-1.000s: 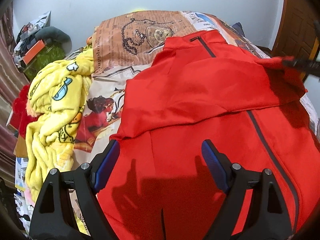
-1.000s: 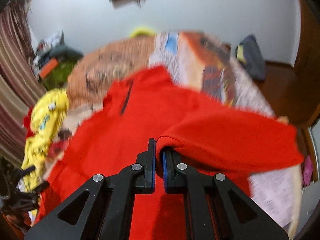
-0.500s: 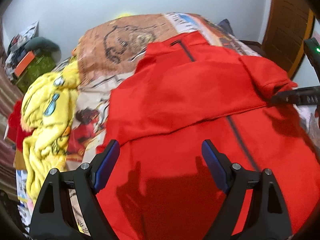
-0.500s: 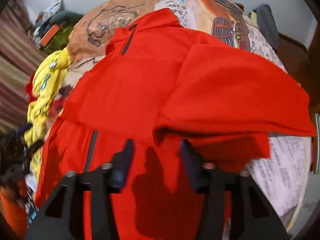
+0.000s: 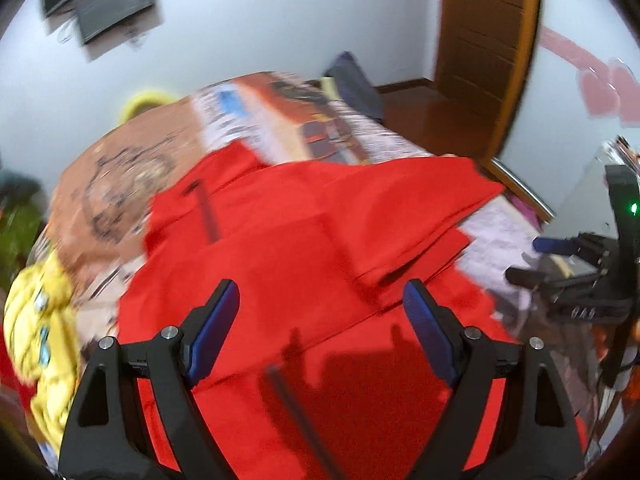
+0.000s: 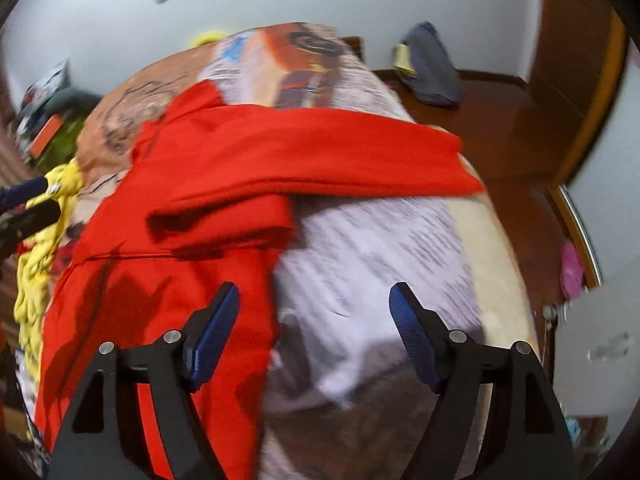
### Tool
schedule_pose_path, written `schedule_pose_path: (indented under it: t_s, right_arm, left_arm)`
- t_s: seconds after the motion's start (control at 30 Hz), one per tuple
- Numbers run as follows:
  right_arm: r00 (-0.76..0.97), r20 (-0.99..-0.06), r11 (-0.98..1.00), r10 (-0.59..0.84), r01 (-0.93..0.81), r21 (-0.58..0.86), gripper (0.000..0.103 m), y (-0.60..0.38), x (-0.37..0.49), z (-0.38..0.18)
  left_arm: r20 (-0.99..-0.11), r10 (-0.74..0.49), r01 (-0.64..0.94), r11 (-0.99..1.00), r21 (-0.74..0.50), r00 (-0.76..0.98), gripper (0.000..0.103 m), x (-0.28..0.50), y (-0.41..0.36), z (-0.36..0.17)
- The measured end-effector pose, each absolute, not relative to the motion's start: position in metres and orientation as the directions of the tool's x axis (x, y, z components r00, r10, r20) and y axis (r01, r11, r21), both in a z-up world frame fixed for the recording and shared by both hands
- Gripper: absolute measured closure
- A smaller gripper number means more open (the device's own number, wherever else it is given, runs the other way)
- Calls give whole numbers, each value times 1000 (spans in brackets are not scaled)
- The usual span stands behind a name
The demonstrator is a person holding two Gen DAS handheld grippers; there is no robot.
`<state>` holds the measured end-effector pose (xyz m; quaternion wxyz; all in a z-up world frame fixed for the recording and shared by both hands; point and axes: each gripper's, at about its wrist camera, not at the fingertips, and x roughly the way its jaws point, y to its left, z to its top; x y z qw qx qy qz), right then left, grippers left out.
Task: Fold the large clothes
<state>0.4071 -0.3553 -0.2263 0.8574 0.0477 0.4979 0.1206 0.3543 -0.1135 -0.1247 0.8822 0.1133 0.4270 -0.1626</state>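
a bed with a printed comic-pattern cover (image 6: 372, 248) filled most of both views, its bare newsprint-like part lying at the centre right of the right wrist frame. across it spread the large red zip-front jacket (image 5: 280, 264), taking the middle and lower part of the left wrist frame and the left half of the right wrist frame. its dark zip line (image 5: 206, 212) ran up toward the collar at the upper left of the garment. one red sleeve (image 6: 312, 160) lay folded in over the jacket's body, reaching across the middle of the right wrist frame to the bed's right edge, probably laid there so the jacket narrows before it gets folded lengthwise.

a crumpled yellow cartoon-print blanket (image 5: 40, 328) sat bunched at the lower left edge of the left wrist frame, pushed clear of the jacket. a brown wooden door (image 5: 484, 52) stood at the upper right.

the left gripper (image 5: 320, 332) hung above the lower body of the jacket with its jaws wide apart and nothing between them. the right gripper (image 6: 314, 336) hovered over the jacket's right edge where red cloth meets bare cover; its jaws were opening, with no cloth pressed between the blue pads (image 6: 212, 336), which reads as a sleeve just let go.
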Motion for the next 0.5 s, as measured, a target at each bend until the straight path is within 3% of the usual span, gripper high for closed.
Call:
schedule_pose_path:
  t_s: [0.23, 0.5]
  right_arm:
    - [498, -841, 977, 213, -92, 193, 29, -386, 409, -233]
    - [493, -853, 983, 173, -28, 183, 29, -417, 415, -245]
  left_arm:
    - [-836, -220, 564, 816, 125, 503, 19, 391, -218, -152]
    - [-897, -147, 686, 698, 205, 417, 19, 423, -296, -212]
